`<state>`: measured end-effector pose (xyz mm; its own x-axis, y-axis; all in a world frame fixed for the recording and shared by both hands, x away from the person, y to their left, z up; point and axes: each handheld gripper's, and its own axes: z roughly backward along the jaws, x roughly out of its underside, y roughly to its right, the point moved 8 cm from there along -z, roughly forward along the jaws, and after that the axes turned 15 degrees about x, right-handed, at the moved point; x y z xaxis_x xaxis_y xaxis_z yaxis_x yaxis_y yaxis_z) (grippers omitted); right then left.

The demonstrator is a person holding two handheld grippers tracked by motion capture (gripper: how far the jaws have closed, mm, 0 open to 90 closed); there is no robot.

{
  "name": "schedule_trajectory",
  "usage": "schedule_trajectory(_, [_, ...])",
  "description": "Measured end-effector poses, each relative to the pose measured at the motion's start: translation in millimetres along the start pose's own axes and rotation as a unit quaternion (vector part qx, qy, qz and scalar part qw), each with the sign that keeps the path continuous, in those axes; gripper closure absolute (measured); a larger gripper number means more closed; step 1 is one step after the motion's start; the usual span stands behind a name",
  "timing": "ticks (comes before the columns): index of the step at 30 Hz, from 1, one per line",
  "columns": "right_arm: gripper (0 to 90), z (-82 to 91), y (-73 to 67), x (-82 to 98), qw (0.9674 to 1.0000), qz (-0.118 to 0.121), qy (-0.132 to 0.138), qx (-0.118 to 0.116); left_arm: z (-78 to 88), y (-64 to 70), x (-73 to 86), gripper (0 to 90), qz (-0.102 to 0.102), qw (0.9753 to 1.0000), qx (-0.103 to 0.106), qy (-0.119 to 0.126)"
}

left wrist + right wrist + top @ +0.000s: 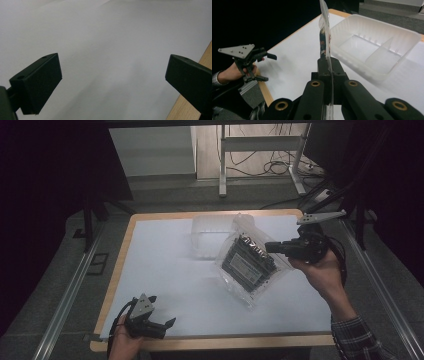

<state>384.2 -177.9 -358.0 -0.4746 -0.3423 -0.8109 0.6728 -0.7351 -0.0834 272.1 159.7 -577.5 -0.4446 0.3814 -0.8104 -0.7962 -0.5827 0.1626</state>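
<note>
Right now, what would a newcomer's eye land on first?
The clear plastic bag of dark parts, pinched at its edge by the right claw and hanging above the table's right half. Behind it sits a translucent divided tray. The left claw rests open near the front edge.

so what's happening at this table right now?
A person works two handheld tools. The right claw is shut on the edge of a clear plastic bag with dark contents, holding it up off the white table, beside an empty clear divided tray. The left claw rests near the table's front edge, jaws open, with nothing between them.
</note>
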Motion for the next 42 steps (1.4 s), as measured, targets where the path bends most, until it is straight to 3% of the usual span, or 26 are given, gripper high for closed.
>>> schedule_trajectory(7, [89.1,-3.3,2.8,-18.6,0.9998,-0.006,0.019,0.004,0.0,0.5,-0.3,0.3,-0.002,1.0,0.0,0.0])
schedule_trajectory(26, [89.1,-21.8,9.4,-52.5,0.9991,-0.017,0.033,0.019,-0.8,1.1,-0.1,0.3,-0.004,1.0,0.0,-0.003])
schedule_trajectory(42, [89.1,-43.2,14.5,-102.3,0.9974,-0.007,0.05,0.052,0.6,0.1,0.3,0.4,-0.002,1.0,0.002,-0.002])
